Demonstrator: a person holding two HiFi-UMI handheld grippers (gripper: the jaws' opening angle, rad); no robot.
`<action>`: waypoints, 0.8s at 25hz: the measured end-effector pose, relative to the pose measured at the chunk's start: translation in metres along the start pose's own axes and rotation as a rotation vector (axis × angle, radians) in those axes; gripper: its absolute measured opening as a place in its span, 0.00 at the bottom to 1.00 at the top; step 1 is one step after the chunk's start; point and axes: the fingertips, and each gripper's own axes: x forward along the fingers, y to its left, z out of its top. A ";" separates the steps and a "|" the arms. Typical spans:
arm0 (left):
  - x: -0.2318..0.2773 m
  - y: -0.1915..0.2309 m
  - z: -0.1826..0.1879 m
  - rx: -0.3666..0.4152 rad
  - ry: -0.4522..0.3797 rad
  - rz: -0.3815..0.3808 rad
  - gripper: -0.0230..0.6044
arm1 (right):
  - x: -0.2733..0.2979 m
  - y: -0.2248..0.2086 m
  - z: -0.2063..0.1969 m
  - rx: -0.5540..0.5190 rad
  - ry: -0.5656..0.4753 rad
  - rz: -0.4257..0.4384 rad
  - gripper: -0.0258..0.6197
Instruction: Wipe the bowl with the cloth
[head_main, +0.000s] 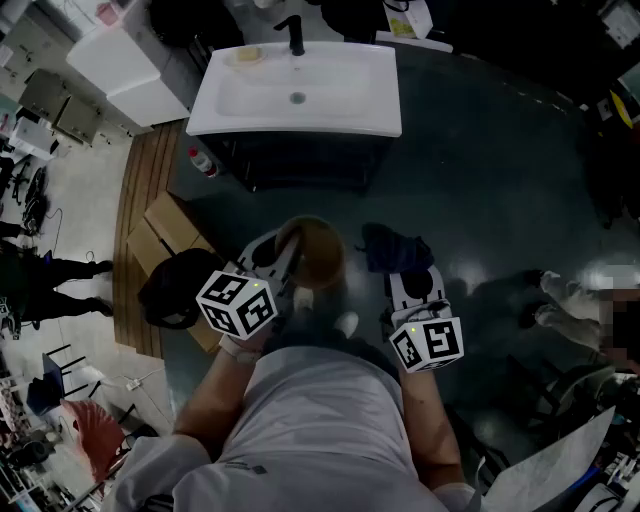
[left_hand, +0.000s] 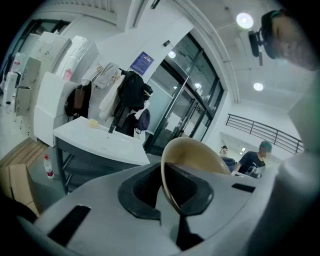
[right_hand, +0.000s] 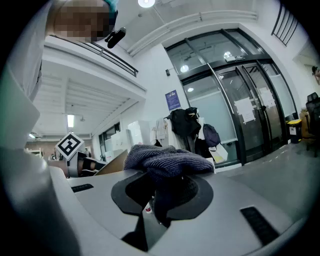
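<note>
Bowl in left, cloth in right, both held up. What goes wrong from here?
1. The left hand-held gripper pinches the bowl only by its thin rim; wiping pressure may twist it loose, above bare floor.
2. The right hand-held gripper holds the cloth by a bunched fold; rubbing might drag it out.

The dark glossy floor carries a white-topped dark sink cabinet well ahead of your left gripper. Left of that gripper, flat brown cardboard boxes and a black bag lie on the floor.
</note>
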 end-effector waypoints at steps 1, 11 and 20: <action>-0.001 0.005 0.001 0.002 0.004 0.007 0.09 | 0.003 0.003 -0.001 -0.003 0.005 0.000 0.16; -0.005 0.061 0.014 -0.040 0.023 0.004 0.09 | 0.048 0.032 -0.009 -0.038 0.038 -0.008 0.16; 0.014 0.106 0.035 -0.056 0.038 -0.042 0.09 | 0.099 0.030 -0.010 -0.012 0.034 -0.050 0.16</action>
